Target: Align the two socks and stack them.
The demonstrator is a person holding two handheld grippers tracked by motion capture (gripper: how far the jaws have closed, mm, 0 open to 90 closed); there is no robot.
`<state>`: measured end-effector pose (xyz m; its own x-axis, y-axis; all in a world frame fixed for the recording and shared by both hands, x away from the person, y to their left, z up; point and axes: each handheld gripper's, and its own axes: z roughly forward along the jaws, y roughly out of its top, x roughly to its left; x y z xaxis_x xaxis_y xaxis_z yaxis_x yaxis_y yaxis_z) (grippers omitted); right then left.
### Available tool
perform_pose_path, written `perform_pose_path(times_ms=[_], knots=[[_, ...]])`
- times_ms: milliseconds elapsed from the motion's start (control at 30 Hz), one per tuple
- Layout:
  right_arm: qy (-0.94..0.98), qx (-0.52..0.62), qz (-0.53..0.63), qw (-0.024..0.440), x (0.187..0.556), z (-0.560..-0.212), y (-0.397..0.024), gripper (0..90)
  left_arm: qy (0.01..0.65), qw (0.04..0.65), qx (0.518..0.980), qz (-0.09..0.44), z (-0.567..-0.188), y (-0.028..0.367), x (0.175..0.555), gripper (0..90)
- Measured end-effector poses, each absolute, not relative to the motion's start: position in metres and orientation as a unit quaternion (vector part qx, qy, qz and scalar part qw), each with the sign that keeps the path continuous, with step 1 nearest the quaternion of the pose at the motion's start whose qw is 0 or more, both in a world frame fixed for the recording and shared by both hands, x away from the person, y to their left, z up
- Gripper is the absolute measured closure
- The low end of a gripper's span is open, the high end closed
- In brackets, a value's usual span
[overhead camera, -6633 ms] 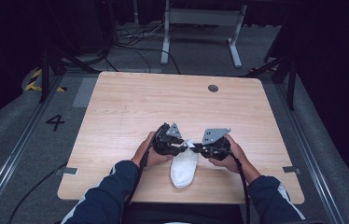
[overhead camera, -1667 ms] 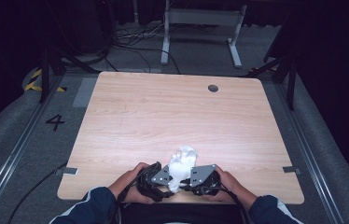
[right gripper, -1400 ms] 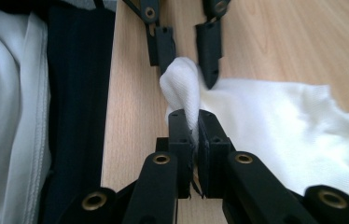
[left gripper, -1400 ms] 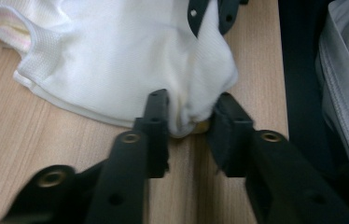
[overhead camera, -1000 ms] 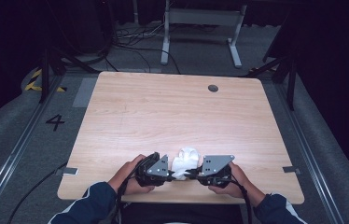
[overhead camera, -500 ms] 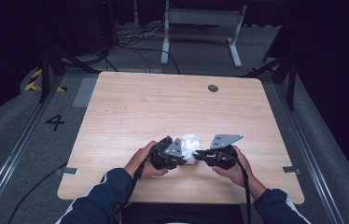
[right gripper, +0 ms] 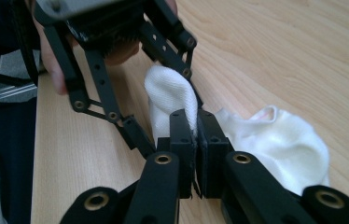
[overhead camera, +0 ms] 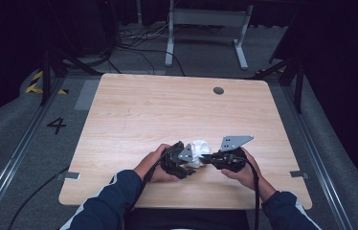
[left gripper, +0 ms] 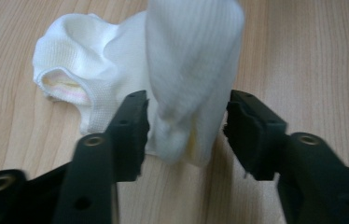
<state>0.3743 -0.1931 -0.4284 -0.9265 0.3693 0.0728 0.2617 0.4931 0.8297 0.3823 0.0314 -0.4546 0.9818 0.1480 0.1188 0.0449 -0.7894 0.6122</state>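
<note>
A white sock (overhead camera: 198, 149) lies bunched on the wooden table (overhead camera: 167, 110) near its front edge, between my two grippers. My right gripper (overhead camera: 206, 157) comes at it from the right, and in the right gripper view the right gripper (right gripper: 195, 122) is shut on a raised fold of the sock (right gripper: 280, 140). My left gripper (overhead camera: 190, 163) is at the sock's left. Its jaws have just been opening. In the left gripper view the left gripper (left gripper: 186, 128) straddles that upright fold of the sock (left gripper: 191, 70), with its pads slack beside the cloth.
A round cable hole (overhead camera: 218, 90) sits at the table's back right. Behind the table stands a metal frame (overhead camera: 206, 19) with cables on the floor. A "4" (overhead camera: 56, 125) is marked on the floor at the left. The table's front edge is close under both hands.
Both hands carried the sock a little away from the front edge. The left gripper's jaws have spread apart around the fold, while the right gripper keeps its hold.
</note>
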Motion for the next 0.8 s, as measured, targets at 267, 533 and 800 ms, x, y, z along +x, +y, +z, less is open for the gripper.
perform_pose_path(times_ms=[267,533,800], knots=[[0.851,0.196,0.482,0.064,0.373,-0.422,-0.202,87.2,0.041,0.334,0.94,0.056,-0.451,0.036,0.381,83.8],[0.847,0.25,0.463,0.077,0.379,-0.424,-0.2,87.0,0.062,0.322,0.944,0.03,-0.454,0.036,0.386,81.3],[0.84,0.338,0.418,0.08,0.411,-0.452,-0.204,86.7,0.066,0.305,0.95,0.026,-0.464,0.024,0.391,81.7]])
